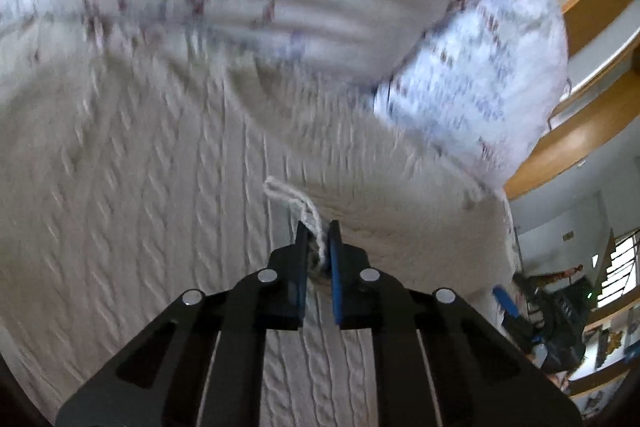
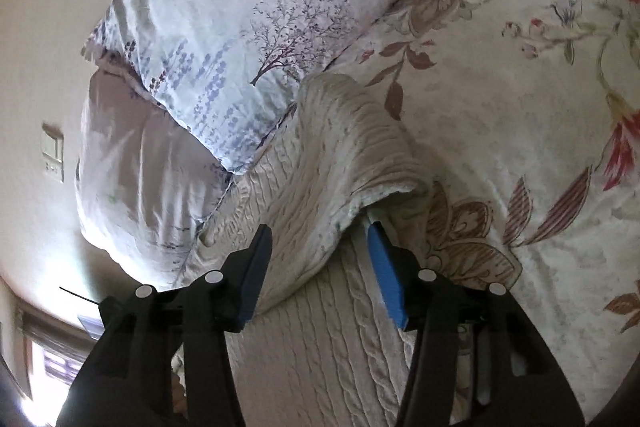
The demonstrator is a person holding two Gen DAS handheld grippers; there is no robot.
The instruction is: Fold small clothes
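Note:
A cream cable-knit garment (image 1: 168, 211) lies spread on the bed and fills most of the left wrist view. My left gripper (image 1: 318, 233) is shut, pinching a loose white yarn strand (image 1: 298, 203) at the knit's edge. In the right wrist view a raised fold of the same knit garment (image 2: 320, 163) stands between the fingers of my right gripper (image 2: 319, 229). The jaws stand partly apart, and both blue pads (image 2: 384, 275) touch the sides of the fold. The lower layer of the knit lies flat beneath it.
A pillow with a lavender and tree print (image 2: 224, 39) rests against the garment's far edge. A floral bedsheet (image 2: 520, 115) stretches to the right. Wooden bed framing (image 1: 580, 131) and a cluttered room lie to the right in the left wrist view. A wall switch (image 2: 54, 151) is on the left.

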